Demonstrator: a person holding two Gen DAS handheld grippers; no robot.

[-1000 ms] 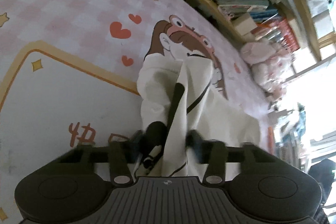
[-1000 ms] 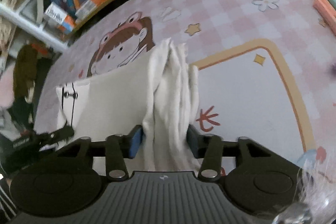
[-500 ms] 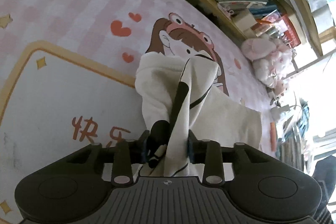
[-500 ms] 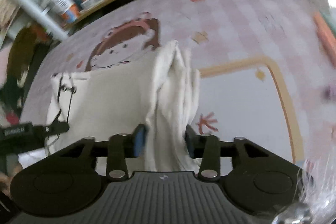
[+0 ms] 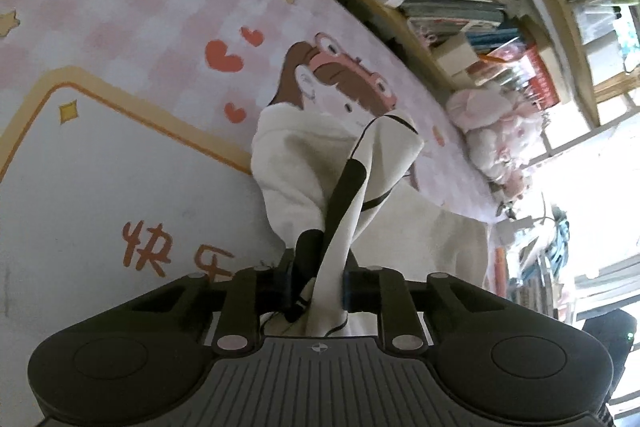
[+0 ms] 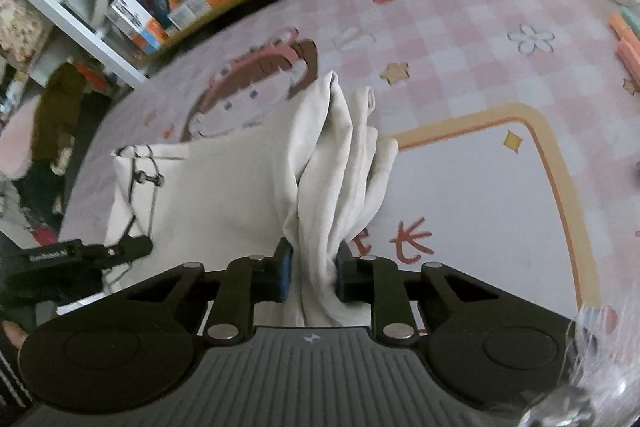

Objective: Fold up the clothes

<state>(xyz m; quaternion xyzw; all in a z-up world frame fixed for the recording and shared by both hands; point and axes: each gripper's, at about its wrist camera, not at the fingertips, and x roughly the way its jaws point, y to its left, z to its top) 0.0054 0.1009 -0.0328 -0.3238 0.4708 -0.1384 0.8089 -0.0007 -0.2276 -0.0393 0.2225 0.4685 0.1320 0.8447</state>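
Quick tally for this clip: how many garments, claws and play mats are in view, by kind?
Cream garment: 1, bunched at both ends
Claws: 2, the left claw and the right claw, each shut on the garment, having just closed further
Pink checked play mat: 1
Total: 4

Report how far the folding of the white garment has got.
Done: both grips taken. The left gripper and right gripper have just been closing, each now pinching a bunched end of the white garment. In hand: it sags, crumpled, over the pink mat. Left: every neat fold.
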